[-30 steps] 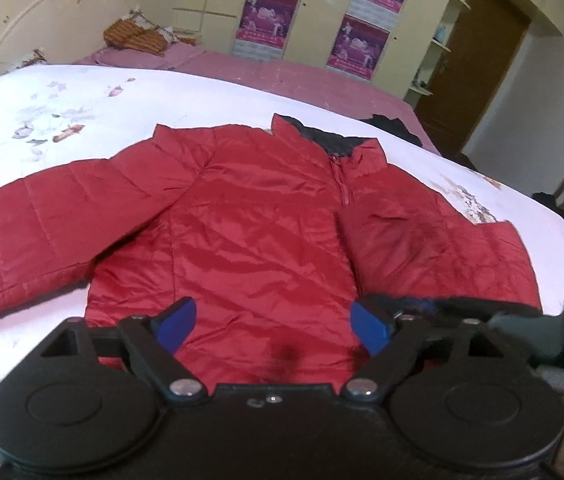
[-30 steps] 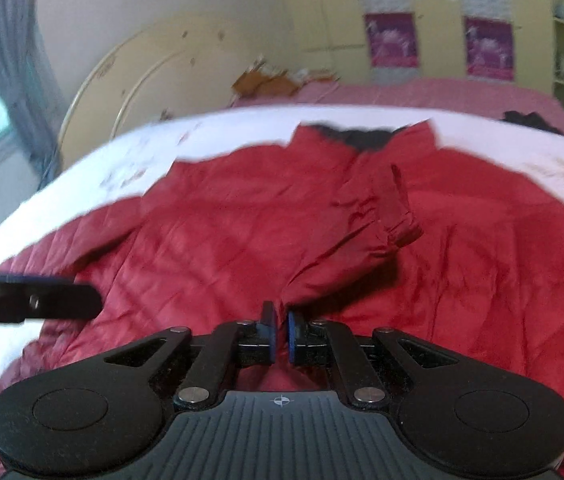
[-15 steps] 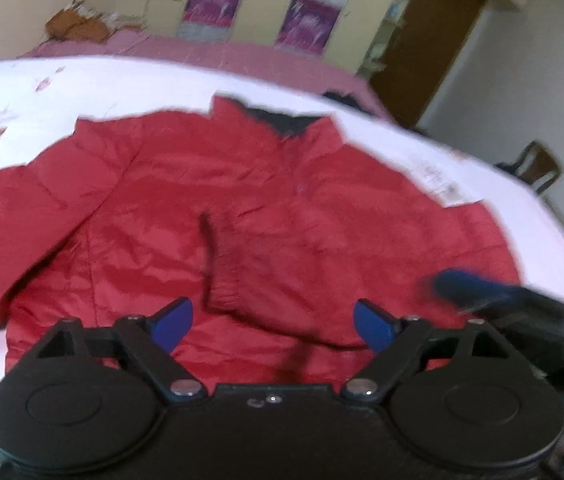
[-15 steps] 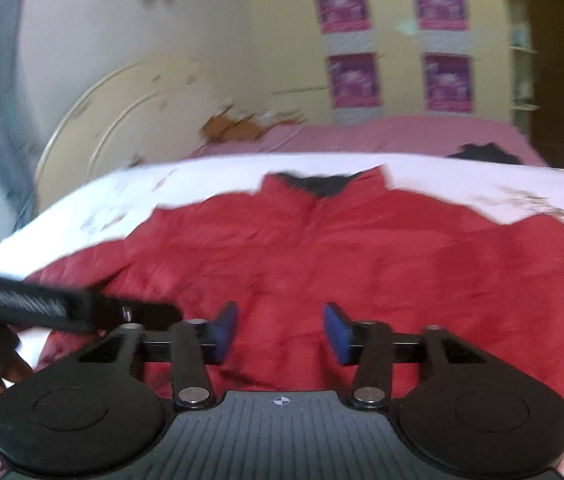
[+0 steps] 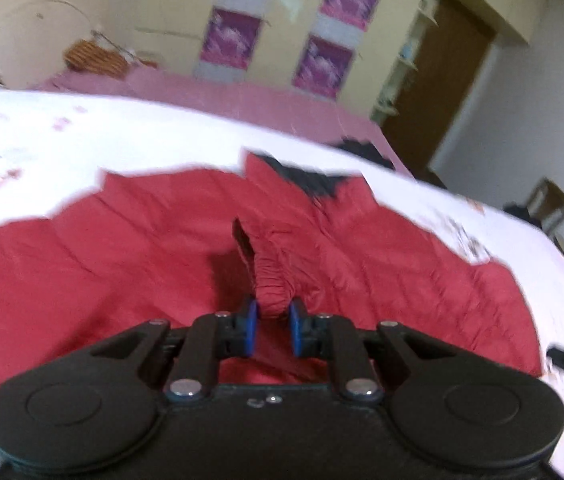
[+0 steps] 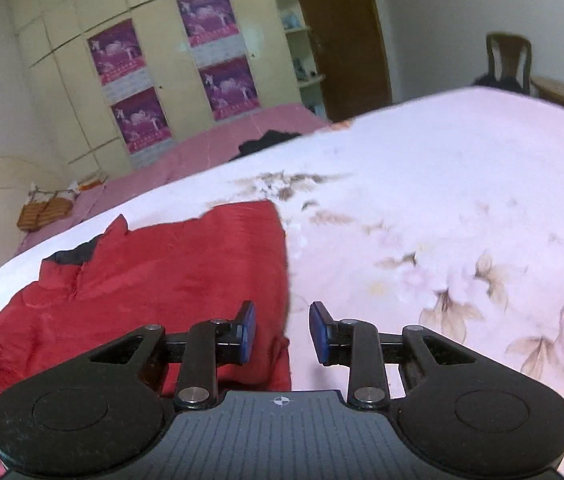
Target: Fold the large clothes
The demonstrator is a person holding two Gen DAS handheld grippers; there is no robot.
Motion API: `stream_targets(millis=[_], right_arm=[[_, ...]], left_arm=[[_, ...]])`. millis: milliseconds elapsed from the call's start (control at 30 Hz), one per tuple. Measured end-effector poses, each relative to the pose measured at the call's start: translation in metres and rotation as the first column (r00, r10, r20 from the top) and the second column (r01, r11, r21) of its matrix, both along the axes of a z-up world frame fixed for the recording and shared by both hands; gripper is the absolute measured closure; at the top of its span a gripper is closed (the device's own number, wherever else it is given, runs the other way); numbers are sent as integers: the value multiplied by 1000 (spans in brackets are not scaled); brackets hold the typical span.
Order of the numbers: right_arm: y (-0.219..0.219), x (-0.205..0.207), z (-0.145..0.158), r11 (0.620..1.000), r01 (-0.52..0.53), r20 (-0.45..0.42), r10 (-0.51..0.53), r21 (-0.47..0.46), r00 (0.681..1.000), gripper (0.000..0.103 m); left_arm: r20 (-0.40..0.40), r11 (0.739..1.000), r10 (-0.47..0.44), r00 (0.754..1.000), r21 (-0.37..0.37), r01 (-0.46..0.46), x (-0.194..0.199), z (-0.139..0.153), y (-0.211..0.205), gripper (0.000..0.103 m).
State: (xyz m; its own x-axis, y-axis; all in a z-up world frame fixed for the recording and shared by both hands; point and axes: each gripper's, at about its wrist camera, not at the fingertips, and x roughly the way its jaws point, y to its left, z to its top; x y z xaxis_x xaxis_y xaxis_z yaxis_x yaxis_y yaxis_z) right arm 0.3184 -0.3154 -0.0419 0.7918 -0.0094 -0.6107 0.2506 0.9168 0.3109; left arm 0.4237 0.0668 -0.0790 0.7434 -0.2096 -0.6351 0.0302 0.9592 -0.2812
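Observation:
A red quilted jacket [image 5: 129, 264] with a dark collar lining lies spread on the white floral bed cover [image 5: 101, 136]. Its right sleeve is folded across the chest, and the cuff [image 5: 271, 288] stands up between my left gripper's blue pads. My left gripper [image 5: 273, 330] is shut on that cuff. In the right wrist view the folded jacket [image 6: 185, 280] shows with a straight right edge. My right gripper [image 6: 282, 334] is open and empty, over that edge near the hem, with the bed cover [image 6: 462, 208] beyond.
A pink sheet [image 5: 241, 100] covers the far side of the bed, with a woven basket [image 5: 93, 58] and a dark garment [image 6: 265, 140] on it. A wardrobe with purple posters [image 6: 137, 92], a brown door [image 5: 446, 92] and a wooden chair [image 6: 508, 60] stand behind.
My right gripper let go of the sleeve, opened and swung right to the jacket's folded edge. My left gripper moved in and closed on the sleeve cuff.

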Motion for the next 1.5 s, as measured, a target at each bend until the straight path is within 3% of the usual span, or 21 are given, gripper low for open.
stream_targets(millis=[67,200,300,367,400,567,633,700,767,833,900,933,1033,1167,1267,1367,1400,1500], right_arm=[[0,0,0,1000,-25,0,25,6,1000,72],[15,8,-6,996,-93,-17,92,-5,996,72],[31,8,-10,991,-133,-31,132,-17,991,72],[40,13,-12,986,-161,-37,160,-43,986,90],[44,15,-13,985,-166,-39,164,-52,986,92],[50,31,-13,976,-193,-36,191,-101,981,92],[49,42,-23,972,-190,-82,181,-136,980,92],[41,55,-41,977,-185,-159,167,-107,973,92],[38,55,-45,976,-193,-153,176,-98,972,92],[36,54,-41,975,-197,-146,181,-102,973,92],[29,46,-29,982,-171,-94,163,-81,982,92],[27,41,-22,983,-163,-64,158,-81,985,92],[29,42,-7,979,-188,0,188,-80,982,92],[62,70,-7,940,-341,-1,341,-24,940,91],[96,85,-19,876,-483,-37,482,-8,875,91],[109,91,-31,822,-569,-79,567,-5,820,92],[107,92,-32,823,-567,-78,564,-25,822,92],[78,102,-37,908,-412,-82,406,-73,910,92]], left_arm=[[22,998,58,998,24,-58,-6,5,21,87],[-8,994,103,995,39,-103,-11,-1,44,87],[-45,997,74,996,34,-72,-11,-10,41,87],[-53,998,54,997,33,-53,-14,-15,36,87],[-56,998,51,997,30,-49,-14,-18,33,87],[-60,997,77,995,26,-75,-11,-25,31,87],[-69,996,80,994,31,-78,-11,-28,33,87],[-88,997,74,993,42,-70,-11,-33,32,87],[-102,998,57,993,46,-53,-11,-35,31,86],[-119,997,49,992,60,-42,-11,-34,32,77],[-70,992,96,993,86,-90,-21,-21,38,39],[-19,989,111,994,100,-109,-27,-13,40,36],[67,986,89,994,136,-98,-31,5,33,44],[15,983,-49,999,176,45,-4,-11,-9,52],[-43,975,-75,996,207,82,13,-29,-30,54],[-45,969,-79,996,231,87,21,-36,-35,54],[-43,970,-78,996,228,86,24,-38,-34,53],[-46,966,-80,996,243,88,33,-47,-33,52]])
